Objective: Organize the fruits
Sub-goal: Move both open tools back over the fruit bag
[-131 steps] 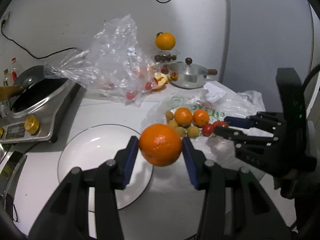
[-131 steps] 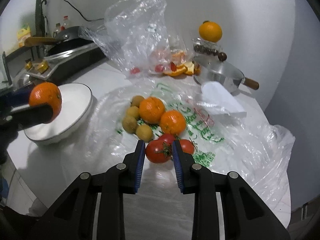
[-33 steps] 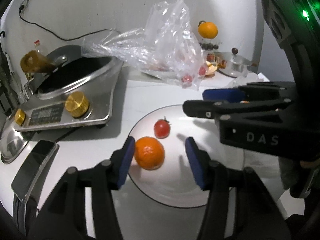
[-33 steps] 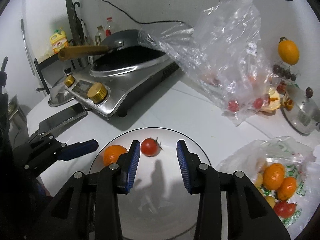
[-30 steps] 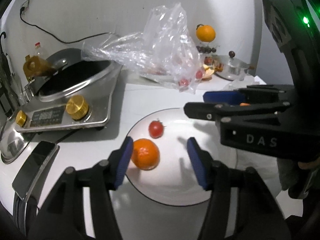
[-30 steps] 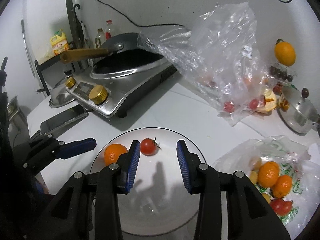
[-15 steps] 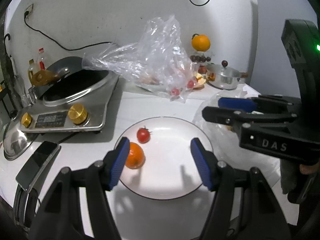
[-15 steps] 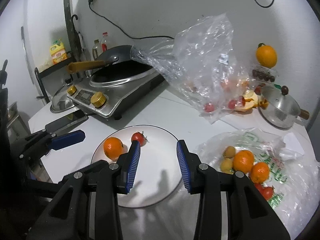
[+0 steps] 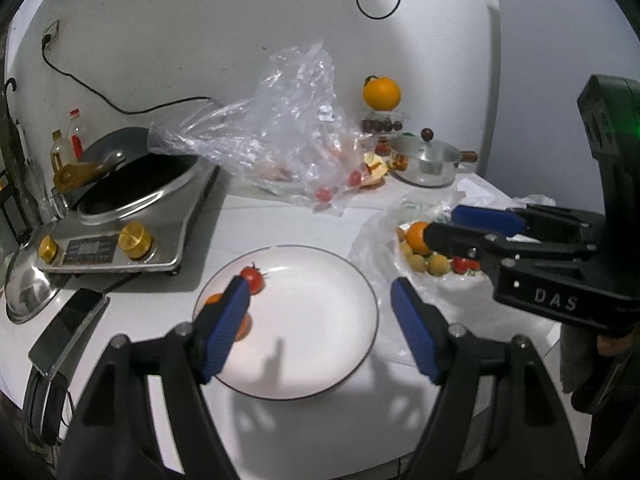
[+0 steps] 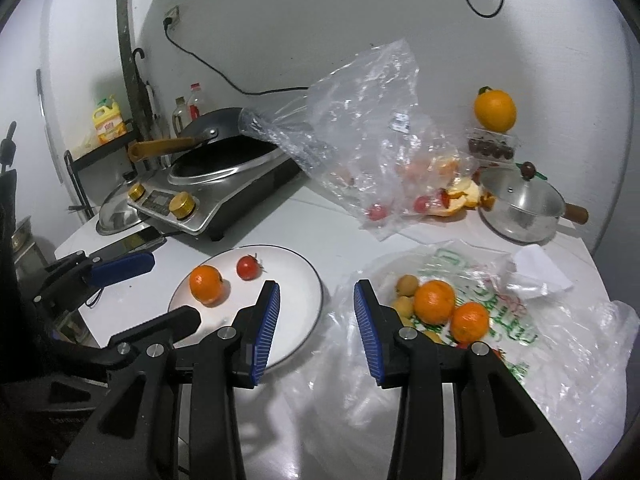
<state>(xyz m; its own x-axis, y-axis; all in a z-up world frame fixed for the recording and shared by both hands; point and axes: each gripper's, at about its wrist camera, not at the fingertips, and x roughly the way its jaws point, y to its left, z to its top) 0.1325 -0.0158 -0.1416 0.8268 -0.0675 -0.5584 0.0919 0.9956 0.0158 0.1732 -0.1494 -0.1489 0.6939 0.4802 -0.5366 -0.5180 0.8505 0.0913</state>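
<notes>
A white plate holds an orange and a small red tomato. My left gripper hovers above the plate with its jaws opening and nothing between them; its left finger hides most of the orange, beside the tomato. My right gripper is open and empty above the gap between the plate and a printed plastic bag. Two oranges, small yellow-brown fruits and a partly hidden tomato lie on that bag.
An induction cooker with a wok stands at the left, with a phone and a steel lid near the edge. A crumpled clear bag, orange peel, a lidded steel pot and an orange on a box line the back.
The orange and tomato once gripped now lie on the plate. Both grippers have drawn back and up from it; the left jaws have spread wider and the right has swung toward the bag.
</notes>
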